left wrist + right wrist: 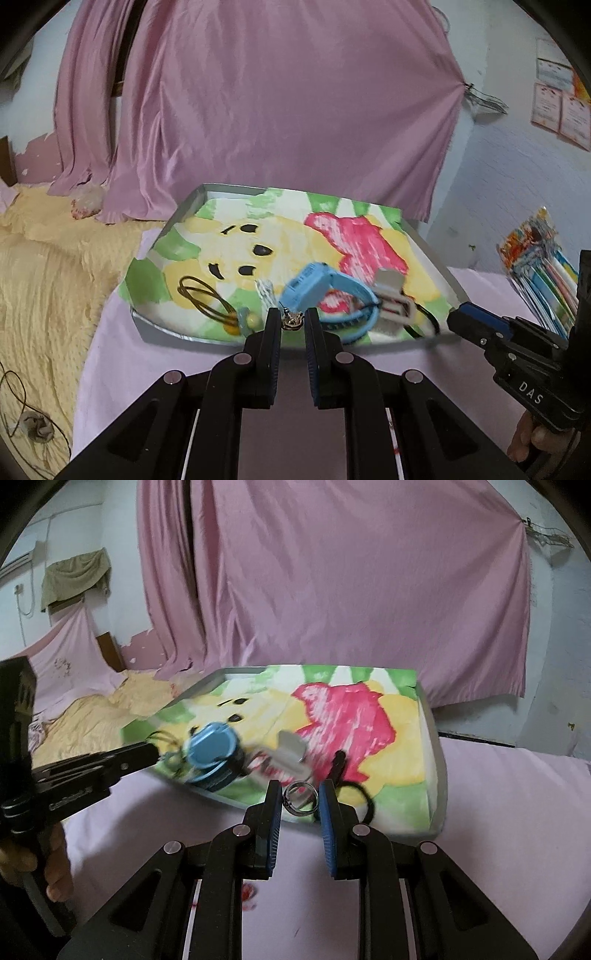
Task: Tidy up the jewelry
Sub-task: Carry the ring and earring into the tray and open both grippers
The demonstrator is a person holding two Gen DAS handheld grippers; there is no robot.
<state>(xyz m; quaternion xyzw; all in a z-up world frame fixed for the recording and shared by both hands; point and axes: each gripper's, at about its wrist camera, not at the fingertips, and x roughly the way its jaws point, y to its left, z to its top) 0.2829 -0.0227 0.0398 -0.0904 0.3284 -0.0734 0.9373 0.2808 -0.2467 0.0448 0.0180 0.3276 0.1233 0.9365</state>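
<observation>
Home bedroom. Pink curtain (258,103) draped across the back wall, yellow textured bedspread (40,266) on a bed at left, peeling pink paint on the wall (140,646), paper certificates (561,107) stuck up at right, work surface covered by a pink sheet (498,812).

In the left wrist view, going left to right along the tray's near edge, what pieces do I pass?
Dark cord loop → yellow bead → small gold piece between the left tongs → blue watch → white-and-grey clasp piece → right tongs.
</observation>
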